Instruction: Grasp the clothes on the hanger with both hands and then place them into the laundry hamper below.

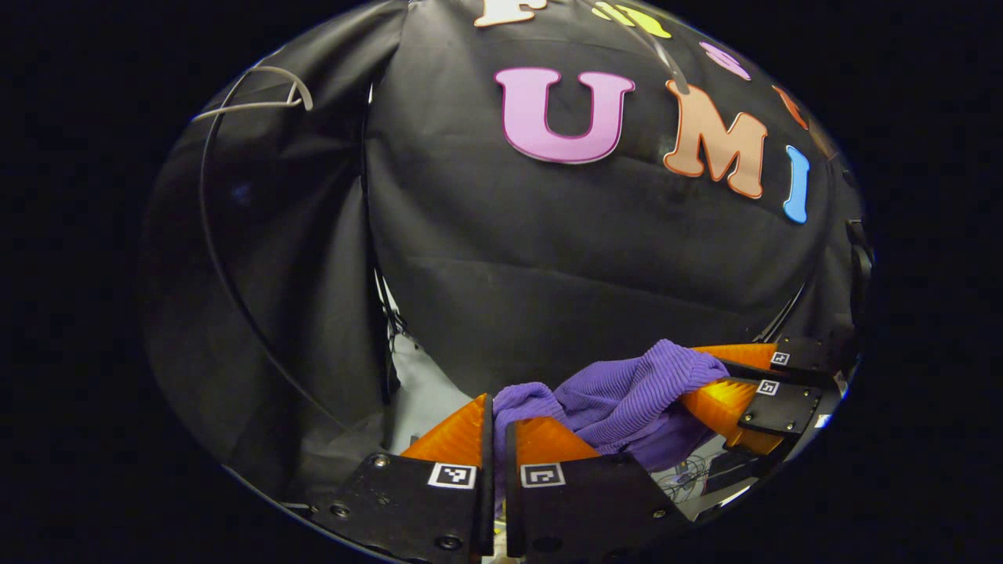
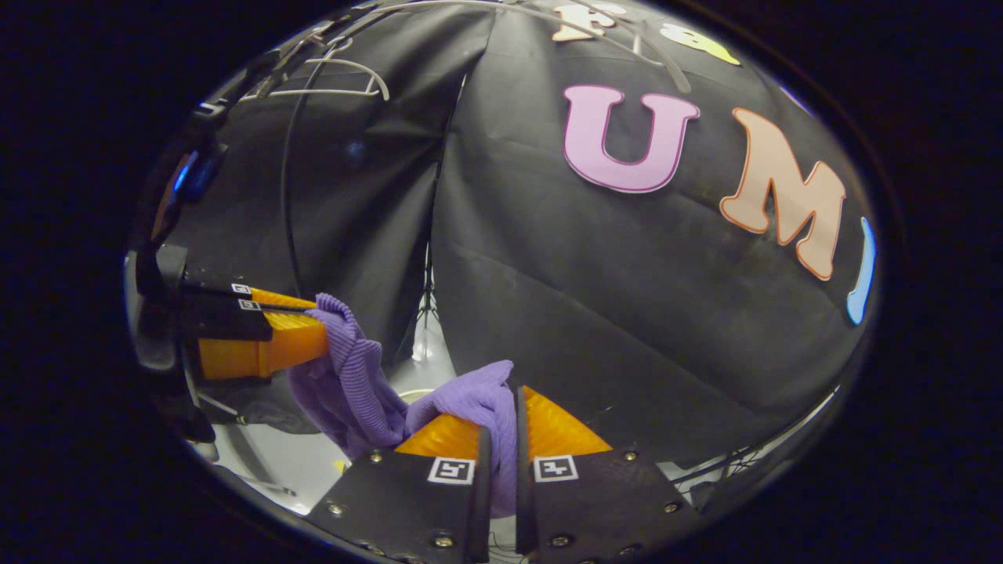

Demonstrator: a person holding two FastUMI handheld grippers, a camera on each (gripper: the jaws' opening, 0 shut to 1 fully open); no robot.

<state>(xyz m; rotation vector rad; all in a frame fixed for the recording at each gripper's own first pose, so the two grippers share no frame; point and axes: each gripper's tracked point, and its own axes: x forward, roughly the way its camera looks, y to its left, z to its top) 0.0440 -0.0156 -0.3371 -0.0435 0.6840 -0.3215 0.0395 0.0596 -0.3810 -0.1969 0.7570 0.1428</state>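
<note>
Basically both ends pinched: left tool (image 1: 498,427) clamped on one end of the purple knit garment (image 1: 627,399), right tool (image 2: 498,427) on the other, cloth slung between, off the hanger (image 2: 329,78), probably ready for lowering into the hamper.

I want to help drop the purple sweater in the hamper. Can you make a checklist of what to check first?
1. Left claw pinching the purple sweater: ok.
2. Right claw pinching it too: ok.
3. Sweater hangs between both claws, off the hanger: ok.
4. Hamper right below: cannot tell.
5. Sweater free of the black cloth wall: cannot tell.
</note>
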